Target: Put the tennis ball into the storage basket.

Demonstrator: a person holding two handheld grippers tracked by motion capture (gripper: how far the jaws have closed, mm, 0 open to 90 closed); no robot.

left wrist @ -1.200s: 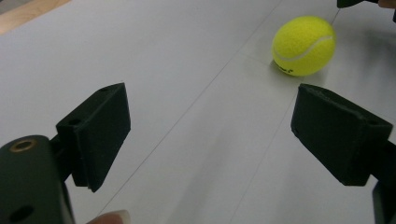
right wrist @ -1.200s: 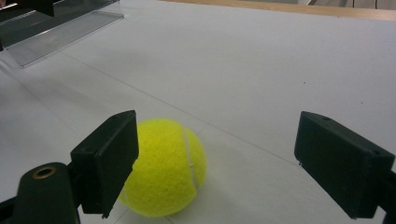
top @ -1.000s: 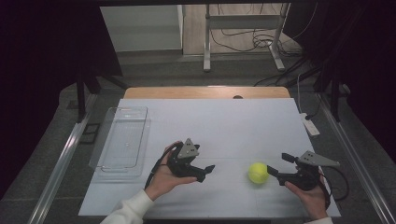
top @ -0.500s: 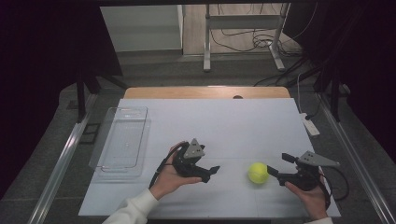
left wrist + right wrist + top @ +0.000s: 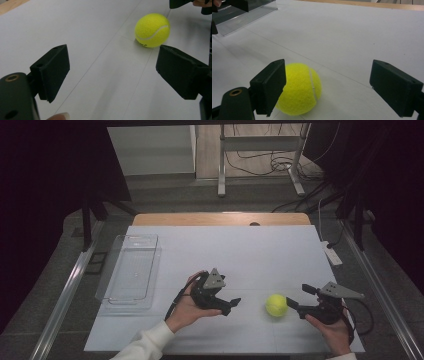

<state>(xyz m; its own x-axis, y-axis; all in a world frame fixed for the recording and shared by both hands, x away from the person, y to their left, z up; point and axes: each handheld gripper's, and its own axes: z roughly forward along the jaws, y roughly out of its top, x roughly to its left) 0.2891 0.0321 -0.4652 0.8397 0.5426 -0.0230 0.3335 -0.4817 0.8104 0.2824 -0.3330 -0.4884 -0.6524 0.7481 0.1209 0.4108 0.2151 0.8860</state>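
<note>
A yellow tennis ball [image 5: 276, 305] lies on the white table [image 5: 235, 250] near its front edge, between my two grippers. My left gripper [image 5: 231, 303] is a short way to the ball's left, pointing at it. In the left gripper view its jaws [image 5: 112, 62] stand open and hold nothing, with the ball [image 5: 152, 30] ahead and to the right. My right gripper [image 5: 299, 296] is just right of the ball. In the right gripper view it [image 5: 328, 80] is open, and the ball [image 5: 302, 90] rests on the table close beside its left jaw, partly behind it.
A clear plastic tray [image 5: 150, 252] lies on the table's left side and shows at the top left of the right gripper view [image 5: 244, 17]. A white power strip [image 5: 332, 254] rests by the right edge. A metal rail [image 5: 67, 290] runs beside the table's left edge.
My left hand has edged a little to the right, toward the ball. The ball and my right gripper have kept still.
</note>
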